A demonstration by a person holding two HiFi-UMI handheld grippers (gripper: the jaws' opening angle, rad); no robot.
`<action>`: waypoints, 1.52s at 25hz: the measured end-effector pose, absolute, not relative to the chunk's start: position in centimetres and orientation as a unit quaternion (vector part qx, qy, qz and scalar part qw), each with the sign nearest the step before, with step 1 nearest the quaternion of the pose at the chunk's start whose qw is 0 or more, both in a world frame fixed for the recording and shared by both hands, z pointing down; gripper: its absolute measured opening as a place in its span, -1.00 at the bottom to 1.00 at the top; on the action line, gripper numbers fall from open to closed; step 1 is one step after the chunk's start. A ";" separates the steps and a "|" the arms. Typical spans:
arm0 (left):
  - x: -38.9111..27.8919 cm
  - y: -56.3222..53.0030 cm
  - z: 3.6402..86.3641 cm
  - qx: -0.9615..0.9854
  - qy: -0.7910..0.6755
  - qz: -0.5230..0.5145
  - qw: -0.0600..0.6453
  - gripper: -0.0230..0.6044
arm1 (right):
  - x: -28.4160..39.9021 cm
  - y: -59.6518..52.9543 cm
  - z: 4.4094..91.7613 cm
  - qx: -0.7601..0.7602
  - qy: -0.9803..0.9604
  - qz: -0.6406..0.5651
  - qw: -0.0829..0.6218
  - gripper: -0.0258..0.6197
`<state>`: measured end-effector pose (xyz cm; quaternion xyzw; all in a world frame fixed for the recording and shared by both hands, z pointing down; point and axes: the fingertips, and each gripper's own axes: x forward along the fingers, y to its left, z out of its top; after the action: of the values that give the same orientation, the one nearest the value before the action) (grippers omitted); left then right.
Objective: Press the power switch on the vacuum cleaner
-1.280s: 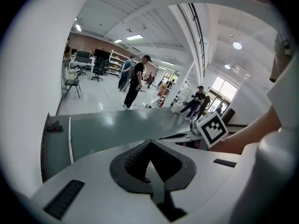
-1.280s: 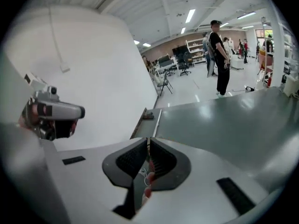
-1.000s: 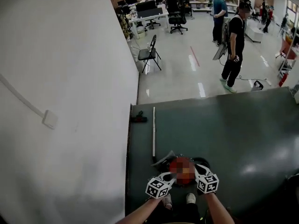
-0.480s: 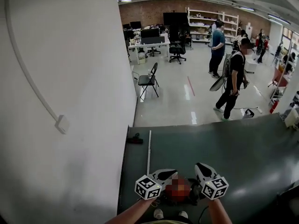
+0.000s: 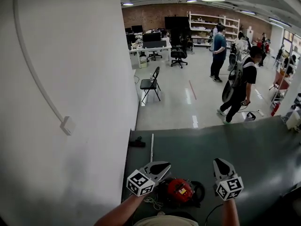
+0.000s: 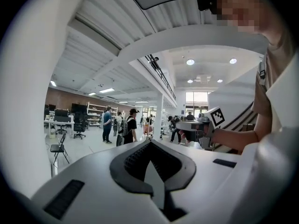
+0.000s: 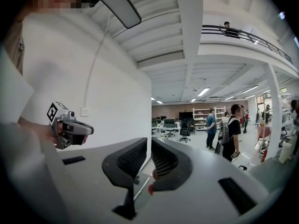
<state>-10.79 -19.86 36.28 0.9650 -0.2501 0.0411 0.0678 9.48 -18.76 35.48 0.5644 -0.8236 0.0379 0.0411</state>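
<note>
The vacuum cleaner (image 5: 180,189), a round red body with black parts, lies on the dark green mat (image 5: 254,145) at the bottom of the head view. Its metal tube (image 5: 151,147) runs away from it towards a black nozzle (image 5: 137,143). My left gripper (image 5: 162,166) hovers just left of and above the red body, jaws together and empty (image 6: 150,143). My right gripper (image 5: 220,164) is held off to the right, apart from the vacuum, jaws closed to a thin slit with nothing between them (image 7: 149,141). A sliver of red (image 7: 150,186) shows below the right jaws. No switch is distinguishable.
A white wall (image 5: 70,79) with a cable duct borders the mat on the left. Beyond the mat's far edge is open floor with a black folding chair (image 5: 149,84). A person with a backpack (image 5: 242,86) walks there. Desks and shelves stand at the back.
Both grippers have risen off the vacuum and spread apart, uncovering its red body. The head view has tilted up. The person with the backpack has walked to the right.
</note>
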 end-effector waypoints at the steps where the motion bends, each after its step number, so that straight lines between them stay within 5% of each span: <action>1: -11.5 -20.2 36.5 0.963 -0.256 0.040 0.070 -0.91 | 10.6 -18.7 35.6 0.574 -0.817 0.038 0.041 -0.88; 18: -22.6 -23.7 48.7 0.894 -0.419 0.096 0.131 -0.91 | 28.1 -14.9 47.5 0.652 -0.736 0.102 0.153 -0.88; 28: -13.2 -20.2 53.2 0.923 -0.338 0.096 0.159 -0.91 | 22.1 -14.8 51.8 0.591 -0.780 0.108 0.173 -0.88; 38: -2.3 -17.2 53.4 0.950 -0.239 0.098 0.177 -0.91 | 12.9 -14.8 52.1 0.537 -0.824 0.137 0.121 -0.88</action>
<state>-2.33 -17.19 53.35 0.9498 -0.2387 0.0978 0.1771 12.93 -14.84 52.07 0.5365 -0.8238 0.1366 0.1215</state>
